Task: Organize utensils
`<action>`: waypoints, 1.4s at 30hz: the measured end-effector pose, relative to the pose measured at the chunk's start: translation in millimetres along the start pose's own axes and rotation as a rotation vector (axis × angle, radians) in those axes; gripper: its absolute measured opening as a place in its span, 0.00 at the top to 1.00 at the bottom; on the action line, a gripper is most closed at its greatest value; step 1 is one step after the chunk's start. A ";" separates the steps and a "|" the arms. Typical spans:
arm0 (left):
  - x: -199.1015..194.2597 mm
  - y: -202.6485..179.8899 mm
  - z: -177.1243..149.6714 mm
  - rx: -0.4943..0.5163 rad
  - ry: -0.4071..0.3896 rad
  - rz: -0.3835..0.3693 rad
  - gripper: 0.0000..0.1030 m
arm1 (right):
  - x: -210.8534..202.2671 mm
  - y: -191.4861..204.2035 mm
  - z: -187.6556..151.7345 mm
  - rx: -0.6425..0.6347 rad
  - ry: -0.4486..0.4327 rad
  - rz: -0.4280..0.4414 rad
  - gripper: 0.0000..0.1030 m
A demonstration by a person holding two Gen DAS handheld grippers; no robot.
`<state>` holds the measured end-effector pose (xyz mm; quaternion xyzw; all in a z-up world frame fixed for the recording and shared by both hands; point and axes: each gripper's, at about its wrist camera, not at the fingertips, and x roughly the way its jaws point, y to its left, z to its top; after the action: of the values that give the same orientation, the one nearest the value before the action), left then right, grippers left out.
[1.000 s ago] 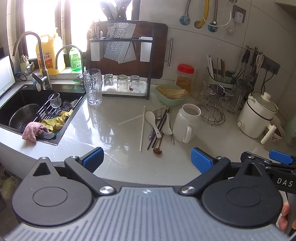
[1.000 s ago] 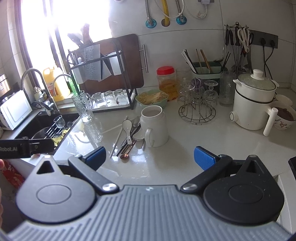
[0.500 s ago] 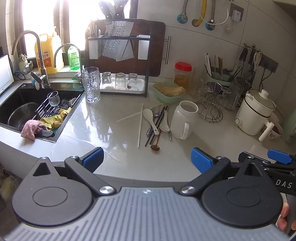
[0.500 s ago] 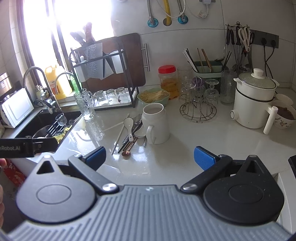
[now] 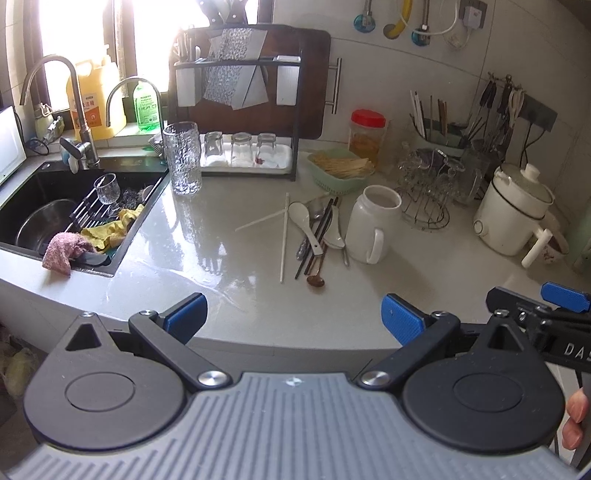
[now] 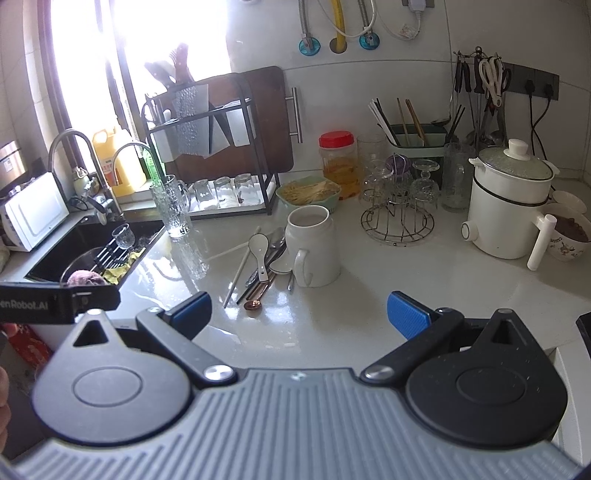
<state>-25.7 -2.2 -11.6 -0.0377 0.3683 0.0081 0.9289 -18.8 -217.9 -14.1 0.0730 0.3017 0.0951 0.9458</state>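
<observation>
Sunlit kitchen corner with a glossy pale stone counter [image 5: 207, 236]

A bright overexposed window [image 5: 85, 33] glares at the left behind a black sunken sink [image 5: 44, 192] with two curved metal taps. Large white wall tiles [image 6: 399, 85] back the counter, carrying a dark socket strip [image 6: 532, 79], and a dark brown wooden board [image 5: 314, 92] leans against them.

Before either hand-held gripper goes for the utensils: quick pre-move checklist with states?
1. Left hand-held gripper open, holding nothing: ok.
2. Right hand-held gripper open, holding nothing: ok.
3. Utensil pile in view on the countertop: ok.
4. Utensils separated for a single pick: not ok, spoons and chopsticks overlap.
5. White mug clear of the pile: not ok, it sits right against it.
6. Countertop dry: cannot tell, glare.
</observation>
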 end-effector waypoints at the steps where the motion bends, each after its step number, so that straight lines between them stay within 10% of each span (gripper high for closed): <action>1: 0.5 1.0 -0.1 -0.001 0.004 0.002 0.01 | 1.3 -1.6 -0.9 0.011 0.003 0.000 0.00; 42: 107.4 13.5 56.9 0.047 0.097 -0.074 0.01 | 78.8 3.3 13.4 0.055 0.081 -0.017 0.00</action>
<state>90.8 14.2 -44.7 -0.0297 0.4115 -0.0367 0.9102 51.6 -198.2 -46.5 0.0925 0.3428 0.0814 0.9313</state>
